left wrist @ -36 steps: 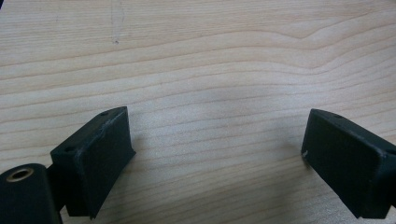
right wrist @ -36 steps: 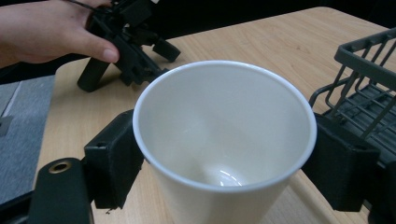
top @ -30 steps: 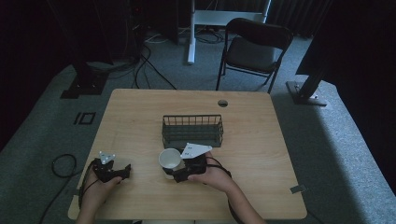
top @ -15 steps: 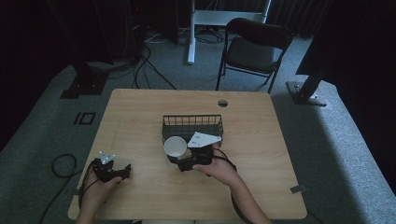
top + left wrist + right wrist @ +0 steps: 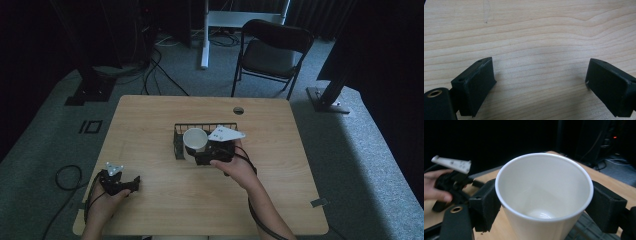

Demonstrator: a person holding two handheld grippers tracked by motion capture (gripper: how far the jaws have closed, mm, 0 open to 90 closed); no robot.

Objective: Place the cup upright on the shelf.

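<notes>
Right hand-held gripper (image 5: 200, 152) pinches the white cup (image 5: 195, 140) upright by its sides at the near-left corner of the wire basket (image 5: 178, 137), probably to load it; left hand-held gripper (image 5: 134, 184) idles spread, well clear.

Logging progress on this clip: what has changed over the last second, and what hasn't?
The right gripper, shut on the white paper cup, has carried it away from the person to over the near left part of the wire basket. The left gripper stays open, resting at the table's near left; the basket hasn't moved.
</notes>
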